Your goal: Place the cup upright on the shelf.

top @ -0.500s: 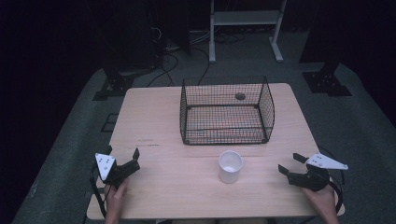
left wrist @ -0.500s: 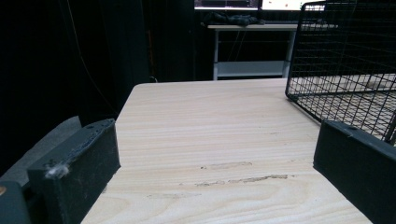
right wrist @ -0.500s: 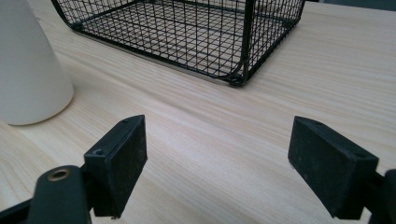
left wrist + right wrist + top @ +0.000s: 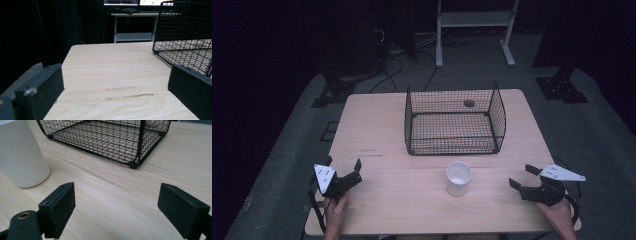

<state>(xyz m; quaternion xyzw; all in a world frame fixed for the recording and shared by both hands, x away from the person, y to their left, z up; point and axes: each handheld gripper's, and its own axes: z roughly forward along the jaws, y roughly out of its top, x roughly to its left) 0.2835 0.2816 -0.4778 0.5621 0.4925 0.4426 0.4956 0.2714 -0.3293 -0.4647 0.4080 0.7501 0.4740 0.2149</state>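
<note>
A white cup stands upright on the wooden table, near its front edge, and shows at the left in the right gripper view. Behind it sits a black wire basket, seen also in the left gripper view and the right gripper view. My left gripper rests open at the front left, nothing between its jaws. My right gripper is open at the front right, a short way right of the cup, empty too.
A small dark round mark shows on the table behind the basket. A white shelf frame and cables stand on the floor beyond the table. A scuff mark lies on the wood ahead of the left gripper.
</note>
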